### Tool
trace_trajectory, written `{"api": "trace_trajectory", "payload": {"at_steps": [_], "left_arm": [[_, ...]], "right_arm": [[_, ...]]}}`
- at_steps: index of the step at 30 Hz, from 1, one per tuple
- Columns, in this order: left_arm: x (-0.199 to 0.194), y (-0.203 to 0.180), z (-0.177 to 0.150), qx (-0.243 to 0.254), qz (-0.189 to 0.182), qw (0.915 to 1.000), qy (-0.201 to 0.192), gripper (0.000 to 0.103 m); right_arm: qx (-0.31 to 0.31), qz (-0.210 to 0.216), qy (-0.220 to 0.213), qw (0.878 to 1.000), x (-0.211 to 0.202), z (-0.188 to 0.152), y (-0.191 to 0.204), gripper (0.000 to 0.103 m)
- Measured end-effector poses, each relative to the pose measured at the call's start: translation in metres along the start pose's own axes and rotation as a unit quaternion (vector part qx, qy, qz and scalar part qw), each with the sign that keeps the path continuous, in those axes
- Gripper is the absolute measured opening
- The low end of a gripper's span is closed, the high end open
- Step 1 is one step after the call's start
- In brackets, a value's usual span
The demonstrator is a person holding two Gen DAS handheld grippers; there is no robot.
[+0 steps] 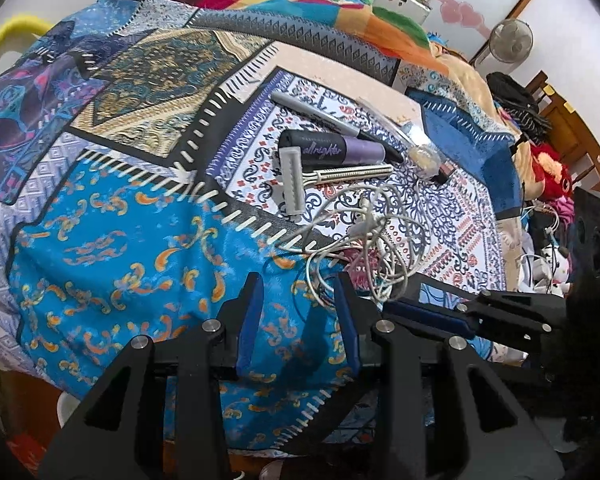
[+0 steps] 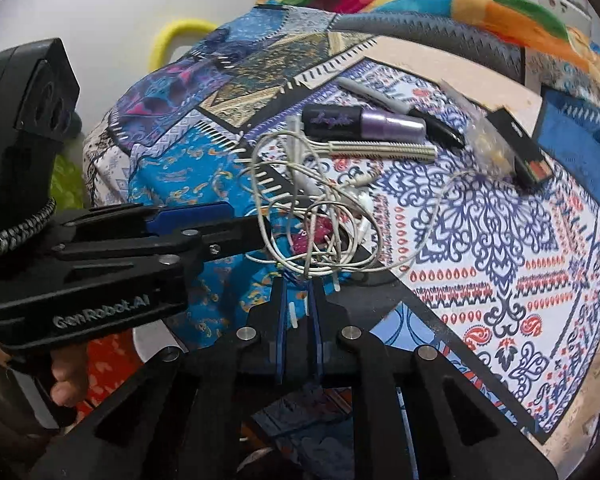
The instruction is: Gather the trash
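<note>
Snagging is the main risk: the tangled white earphone cable [image 2: 320,216] lies near the front edge of the patterned bedspread [image 2: 500,240], and its far loops drape over the razor [image 2: 364,150] beside the purple-capped tube [image 2: 364,124]. The right gripper [image 2: 298,292] has its jaws nearly closed on strands at the near edge of the tangle, so a lift would likely drag the razor along or let thin strands slip free. The left gripper [image 1: 296,284] hangs part-open and empty, just left of the tangle. No bin or bag is identifiable in either view.

cable tangle [image 2: 320,220] ahead, blue patch [image 1: 120,260] clear
</note>
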State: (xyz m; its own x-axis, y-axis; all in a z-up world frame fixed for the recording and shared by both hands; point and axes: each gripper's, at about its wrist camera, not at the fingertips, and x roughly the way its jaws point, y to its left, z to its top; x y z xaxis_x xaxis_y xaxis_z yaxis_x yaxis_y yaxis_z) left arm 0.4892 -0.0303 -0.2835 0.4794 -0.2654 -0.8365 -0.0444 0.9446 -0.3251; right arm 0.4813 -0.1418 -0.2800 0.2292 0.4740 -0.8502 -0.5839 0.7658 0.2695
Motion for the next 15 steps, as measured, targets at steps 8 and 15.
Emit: {"api": "trace_trajectory", "payload": {"at_steps": [8, 15], "left_arm": [[-0.043, 0.024, -0.009, -0.005, 0.033, 0.9991, -0.027, 0.035], [-0.046, 0.038, -0.01, -0.02, 0.034, 0.9988, -0.028, 0.035]], "right_arm": [[-0.033, 0.004, 0.01, 0.999, 0.003, 0.004, 0.018, 0.011], [-0.05, -0.035, 0.018, 0.998, 0.019, 0.013, 0.021, 0.011]]}}
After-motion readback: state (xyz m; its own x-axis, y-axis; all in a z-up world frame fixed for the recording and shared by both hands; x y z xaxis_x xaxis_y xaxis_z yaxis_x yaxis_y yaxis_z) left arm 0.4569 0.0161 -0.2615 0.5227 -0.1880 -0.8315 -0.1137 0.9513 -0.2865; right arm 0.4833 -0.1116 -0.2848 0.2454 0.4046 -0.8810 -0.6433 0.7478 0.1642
